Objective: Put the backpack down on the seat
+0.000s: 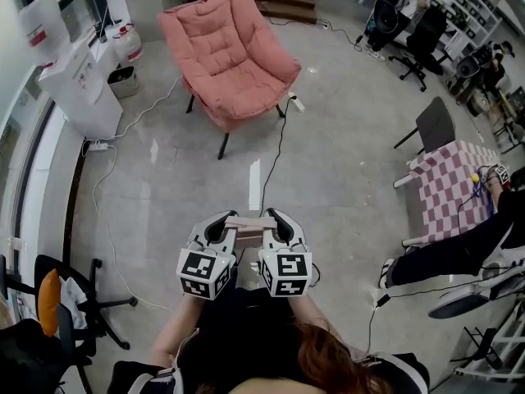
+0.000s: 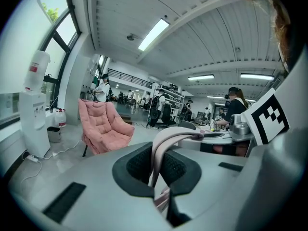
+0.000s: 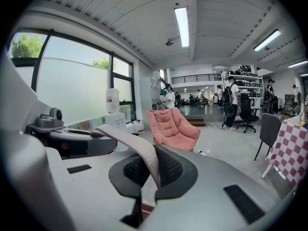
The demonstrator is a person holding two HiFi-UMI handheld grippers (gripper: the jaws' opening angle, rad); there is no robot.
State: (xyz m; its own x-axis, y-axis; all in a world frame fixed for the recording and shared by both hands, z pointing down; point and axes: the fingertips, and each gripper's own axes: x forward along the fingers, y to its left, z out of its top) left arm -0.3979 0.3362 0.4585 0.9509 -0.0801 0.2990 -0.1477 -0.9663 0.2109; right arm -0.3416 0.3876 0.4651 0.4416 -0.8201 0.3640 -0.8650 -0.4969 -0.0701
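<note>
My left gripper point(image 1: 224, 219) jaws are clamped on the pale pink backpack strap point(image 1: 248, 220), and my right gripper point(image 1: 271, 218) jaws are clamped on the same strap. It bridges straight across between the two jaw pairs, arching over the tips. Can't make out the backpack itself. The pink armchair point(image 1: 234, 52) is well ahead of both jaw tips.

A: Counts, quick.

B: Pink cushioned armchair point(image 1: 230, 56): one. Grey plastic tongs with black-and-white marker cubes: two, left tongs point(image 1: 224, 220) and right tongs point(image 1: 275, 218). Pale pink fabric strap point(image 1: 246, 220): one.

A: And the rest?

B: Counter under a pink-and-white checked cloth point(image 1: 455, 189): one. White water dispenser point(image 1: 82, 93): one. Black wheeled office chairs: two, near office chair point(image 1: 86, 304) and far office chair point(image 1: 422, 31). Dark plain chair point(image 1: 435, 124): one.
</note>
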